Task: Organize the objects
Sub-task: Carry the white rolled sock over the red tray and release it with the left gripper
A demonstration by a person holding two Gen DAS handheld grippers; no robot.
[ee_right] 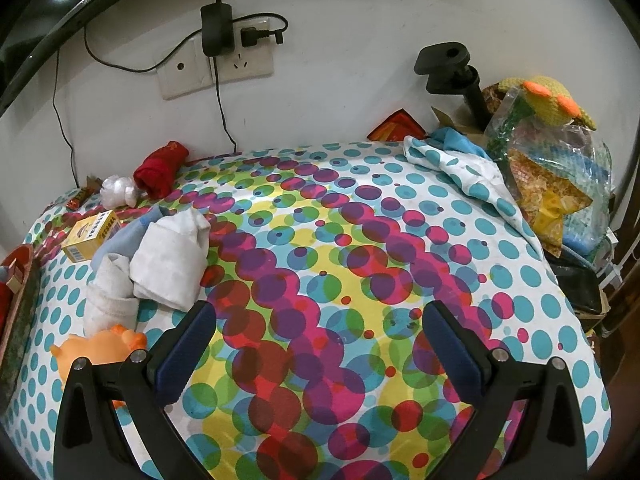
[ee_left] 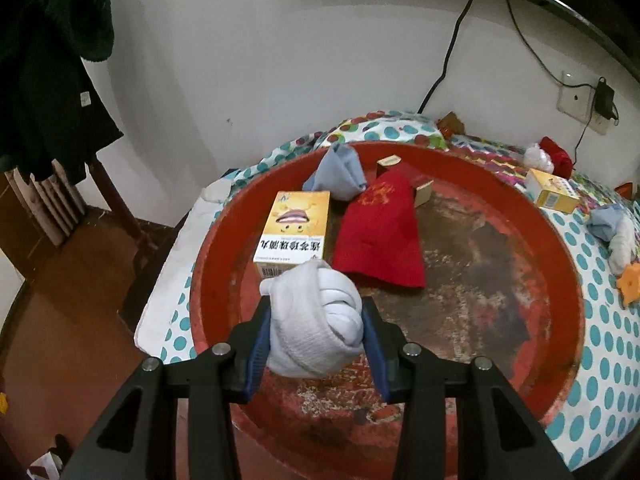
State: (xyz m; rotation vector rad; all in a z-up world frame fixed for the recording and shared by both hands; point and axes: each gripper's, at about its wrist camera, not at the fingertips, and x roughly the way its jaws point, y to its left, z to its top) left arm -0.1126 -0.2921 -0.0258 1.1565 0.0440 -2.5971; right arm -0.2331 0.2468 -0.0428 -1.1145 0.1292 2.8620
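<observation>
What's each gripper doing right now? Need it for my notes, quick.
Left gripper: closed on a rolled white sock, held over the red tray.
Right gripper: open, holding nothing, above the spotted cloth.

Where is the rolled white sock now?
In the left wrist view, the rolled white sock is clamped in the left gripper, above the round red tray, near the yellow box.

The yellow box (ee_left: pixel 294 232) in the red tray (ee_left: pixel 212 264) bears upside-down Chinese characters, too distorted to read surely; the red pouch (ee_left: pixel 380 232) carries illegible gold embroidery.
</observation>
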